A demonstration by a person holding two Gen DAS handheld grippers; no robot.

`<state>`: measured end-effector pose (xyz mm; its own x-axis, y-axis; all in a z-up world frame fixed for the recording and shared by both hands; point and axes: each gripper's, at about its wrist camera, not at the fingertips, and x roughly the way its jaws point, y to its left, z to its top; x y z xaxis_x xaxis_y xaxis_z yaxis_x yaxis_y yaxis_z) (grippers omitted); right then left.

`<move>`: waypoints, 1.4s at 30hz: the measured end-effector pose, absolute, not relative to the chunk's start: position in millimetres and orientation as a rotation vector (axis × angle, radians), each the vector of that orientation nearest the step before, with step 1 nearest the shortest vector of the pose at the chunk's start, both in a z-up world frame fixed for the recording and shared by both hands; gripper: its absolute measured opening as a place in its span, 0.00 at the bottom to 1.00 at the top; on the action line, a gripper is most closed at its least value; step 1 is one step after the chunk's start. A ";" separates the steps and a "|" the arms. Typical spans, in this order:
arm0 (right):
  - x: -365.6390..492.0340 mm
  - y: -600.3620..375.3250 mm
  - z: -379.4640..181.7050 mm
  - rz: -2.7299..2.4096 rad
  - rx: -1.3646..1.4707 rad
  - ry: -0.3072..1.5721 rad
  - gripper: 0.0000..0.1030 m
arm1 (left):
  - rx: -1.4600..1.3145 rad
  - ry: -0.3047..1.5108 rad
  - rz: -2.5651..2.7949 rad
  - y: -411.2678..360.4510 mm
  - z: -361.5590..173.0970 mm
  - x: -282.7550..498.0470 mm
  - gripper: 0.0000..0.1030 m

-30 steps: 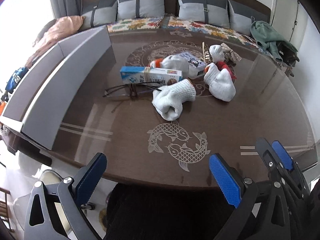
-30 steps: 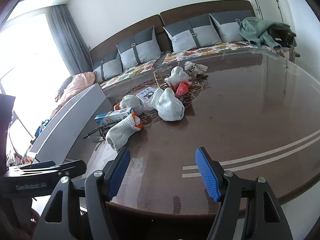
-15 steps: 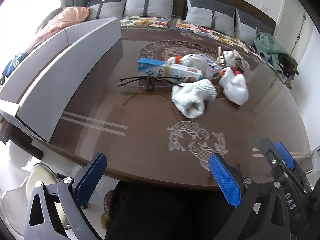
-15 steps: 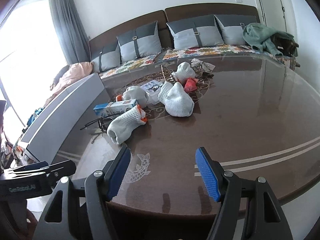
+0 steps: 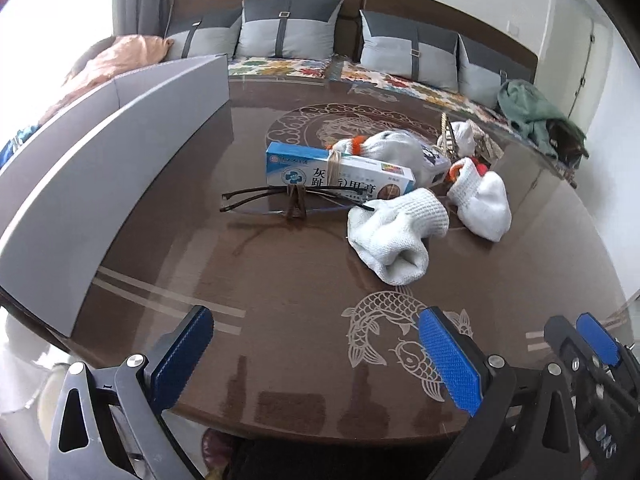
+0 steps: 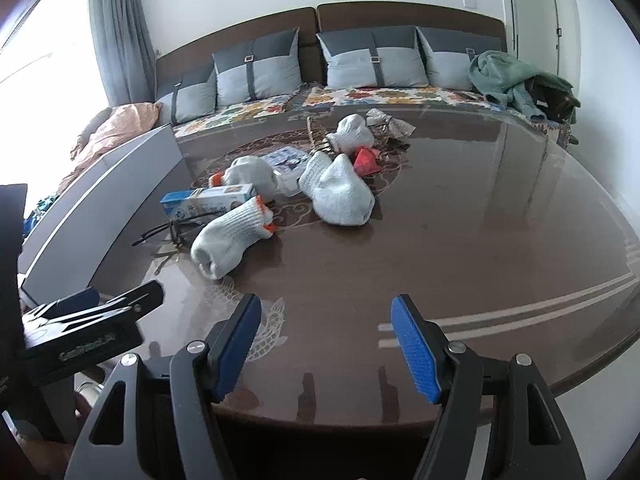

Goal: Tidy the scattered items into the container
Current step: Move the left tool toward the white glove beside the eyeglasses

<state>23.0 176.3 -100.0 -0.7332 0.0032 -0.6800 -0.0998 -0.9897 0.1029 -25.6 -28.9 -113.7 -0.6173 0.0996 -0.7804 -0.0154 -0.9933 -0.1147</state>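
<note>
I have both grippers held low at the near table edge, and neither carries anything: the left gripper [image 5: 316, 354] has its blue pads spread wide with only tabletop between them, and the right gripper [image 6: 326, 338] is spread the same way.

The grey container [image 5: 100, 168] runs along the left side of the left wrist frame; from here I see only its outer wall, so I cannot tell what, if anything, lies inside it. Plenty is still loose on the brown table [image 5: 288, 276]: the nearest white glove [image 5: 394, 240] at centre right, a pair of dark-framed glasses [image 5: 292, 198] just behind and left of it, the blue-and-white medicine box [image 5: 340, 170] standing behind the glasses, a second glove [image 5: 482, 200] further right, and a third [image 5: 390, 148] behind the box. In the right wrist frame a fourth glove [image 6: 352, 132] sits in the upper centre beside a red scrap [image 6: 366, 160]. So, by my judgement, most of the tidying remains.

The nearest glove lies above and slightly right of my left gripper, well apart from it, and above left of my right gripper.
</note>
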 end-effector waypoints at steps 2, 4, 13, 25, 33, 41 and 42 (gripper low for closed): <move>16.2 176.9 -98.9 2.855 -1.090 0.184 0.67 | -1.324 -0.150 2.768 -29.8 -116.1 -29.7 1.00; 9.6 176.9 -100.1 2.850 -1.065 0.176 0.67 | -1.319 -0.146 2.771 -30.2 -116.8 -29.9 1.00; 13.3 171.2 -102.8 2.900 -1.033 0.114 0.67 | -1.316 -0.062 2.785 -21.0 -119.7 -32.8 1.00; 13.6 181.8 -107.9 2.889 -1.063 0.181 0.67 | -1.350 -0.107 2.800 -29.8 -123.1 -34.3 1.00; 12.6 172.8 -109.9 2.902 -1.090 0.144 0.67 | -1.292 0.003 2.811 -15.0 -118.4 -27.8 1.00; 14.9 181.6 -108.9 2.883 -1.072 0.189 0.67 | -1.300 -0.021 2.809 -18.3 -118.3 -29.3 1.00; 14.9 182.6 -108.9 2.880 -1.071 0.196 0.67 | -1.301 -0.027 2.810 -19.1 -118.2 -29.2 1.00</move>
